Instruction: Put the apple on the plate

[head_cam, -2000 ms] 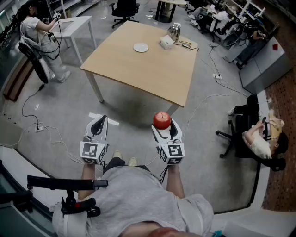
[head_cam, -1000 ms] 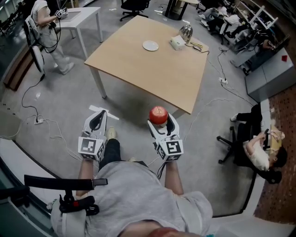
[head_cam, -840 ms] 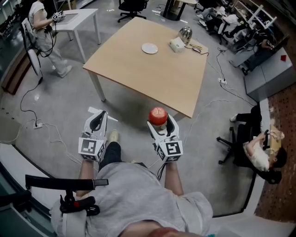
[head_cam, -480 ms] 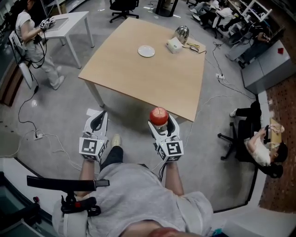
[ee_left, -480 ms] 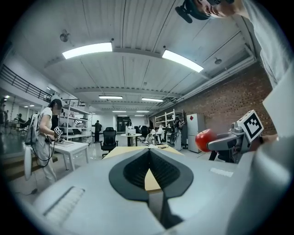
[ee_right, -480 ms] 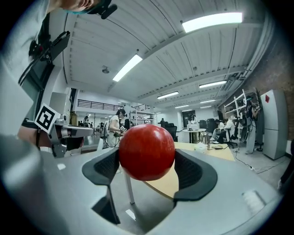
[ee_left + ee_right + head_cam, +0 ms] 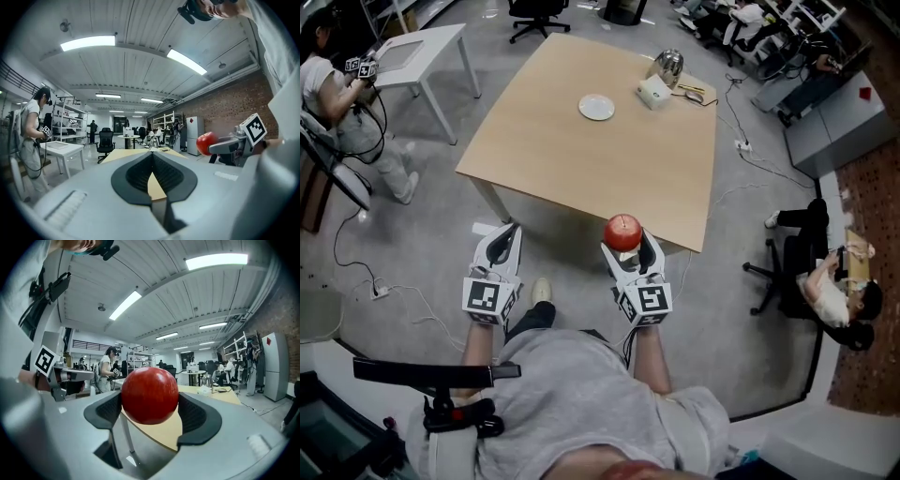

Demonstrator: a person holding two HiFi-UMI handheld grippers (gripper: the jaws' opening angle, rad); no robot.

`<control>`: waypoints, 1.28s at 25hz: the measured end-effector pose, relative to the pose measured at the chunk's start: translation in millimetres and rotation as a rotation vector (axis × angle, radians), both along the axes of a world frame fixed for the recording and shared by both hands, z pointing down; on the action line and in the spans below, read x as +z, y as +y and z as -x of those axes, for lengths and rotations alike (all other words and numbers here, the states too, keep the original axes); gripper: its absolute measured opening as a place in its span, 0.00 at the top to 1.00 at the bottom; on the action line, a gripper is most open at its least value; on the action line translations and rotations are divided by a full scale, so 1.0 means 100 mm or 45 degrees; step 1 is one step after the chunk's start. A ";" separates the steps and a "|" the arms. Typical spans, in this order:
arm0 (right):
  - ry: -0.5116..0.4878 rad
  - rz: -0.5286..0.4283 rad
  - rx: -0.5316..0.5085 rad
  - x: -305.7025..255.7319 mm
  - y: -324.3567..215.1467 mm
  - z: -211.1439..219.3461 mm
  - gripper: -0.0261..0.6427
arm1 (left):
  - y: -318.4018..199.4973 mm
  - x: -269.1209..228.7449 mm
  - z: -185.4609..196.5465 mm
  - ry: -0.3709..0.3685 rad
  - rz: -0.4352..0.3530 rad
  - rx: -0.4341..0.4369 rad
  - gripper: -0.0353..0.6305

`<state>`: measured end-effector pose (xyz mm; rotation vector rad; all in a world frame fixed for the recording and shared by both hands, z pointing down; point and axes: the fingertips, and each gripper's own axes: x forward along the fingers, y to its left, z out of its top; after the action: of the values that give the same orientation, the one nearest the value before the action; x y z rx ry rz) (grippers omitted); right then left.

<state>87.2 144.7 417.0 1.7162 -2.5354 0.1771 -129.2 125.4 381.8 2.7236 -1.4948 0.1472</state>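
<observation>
A red apple (image 7: 622, 232) sits between the jaws of my right gripper (image 7: 626, 246), which is shut on it and held in the air just short of the near edge of the wooden table (image 7: 581, 159). In the right gripper view the apple (image 7: 150, 394) fills the gap between the dark pads. A small white plate (image 7: 596, 107) lies far back on the table, well beyond both grippers. My left gripper (image 7: 500, 246) hangs level with the right one, shut and holding nothing. From the left gripper view the apple (image 7: 206, 143) appears off to the right.
A white box (image 7: 654, 90) and a shiny metal kettle (image 7: 667, 66) stand at the table's far right, right of the plate. A small white table (image 7: 417, 47) with a standing person (image 7: 337, 103) is at left. A person sits on a chair (image 7: 825, 291) at right. Cables cross the floor.
The view has shifted toward the wooden table, whose near edge now lies close to the grippers. Both grippers keep their pose, and the apple stays held in the right one.
</observation>
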 end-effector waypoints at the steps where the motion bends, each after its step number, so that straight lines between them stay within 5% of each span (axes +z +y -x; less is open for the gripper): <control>1: -0.003 -0.002 0.006 -0.01 -0.02 0.01 0.39 | -0.02 -0.01 0.00 0.000 0.001 0.007 0.92; 18: -0.024 -0.016 0.165 0.01 -0.79 0.51 0.39 | -1.01 0.06 0.55 0.001 0.011 0.133 0.92; 32: -0.001 -0.003 0.229 0.20 -1.24 0.47 0.39 | -1.57 0.26 0.40 0.026 0.054 0.223 0.92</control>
<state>40.3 20.6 437.1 1.9446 -2.3806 0.1859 -169.6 -31.8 407.8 2.8098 -1.2320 0.1532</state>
